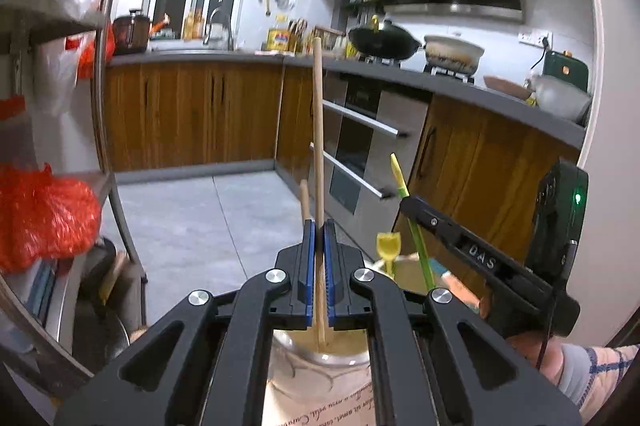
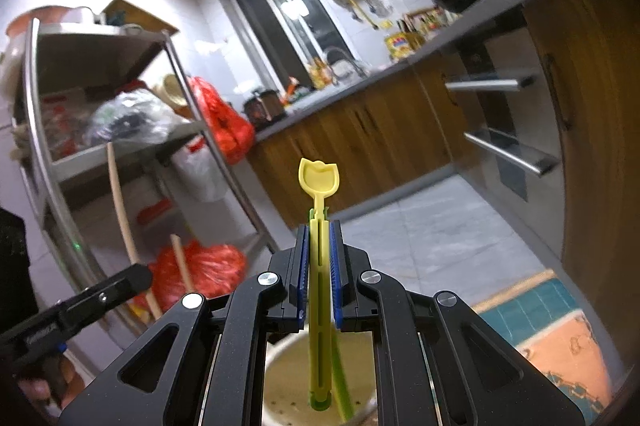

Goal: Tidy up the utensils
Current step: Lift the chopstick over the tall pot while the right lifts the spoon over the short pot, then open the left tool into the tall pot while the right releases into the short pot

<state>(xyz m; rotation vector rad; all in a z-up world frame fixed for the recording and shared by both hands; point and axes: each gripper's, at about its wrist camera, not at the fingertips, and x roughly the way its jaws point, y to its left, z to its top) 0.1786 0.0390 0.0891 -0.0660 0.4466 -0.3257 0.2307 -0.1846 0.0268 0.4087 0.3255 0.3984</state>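
Observation:
My left gripper [image 1: 319,226] is shut on two wooden chopsticks [image 1: 318,126] that stand upright, one reaching higher than the other. Their lower ends point into a round metal holder [image 1: 340,356] below. My right gripper [image 2: 319,226] is shut on a yellow spoon [image 2: 319,178] with a tulip-shaped bowl and a green stick beside it, also upright over the perforated holder [image 2: 284,382]. From the left wrist, the right gripper [image 1: 406,204] shows at the right with the green stick [image 1: 418,246] across its tip. From the right wrist, the left gripper [image 2: 140,276] and chopsticks [image 2: 120,202] are at the lower left.
A metal shelf rack [image 2: 44,154] with red bags [image 1: 40,218] stands on the left. Wooden cabinets and an oven with bar handles [image 1: 360,122] run along the right under a grey counter. A patterned mat [image 2: 560,342] lies near the holder. A second yellow tulip-shaped head [image 1: 388,244] shows beside it.

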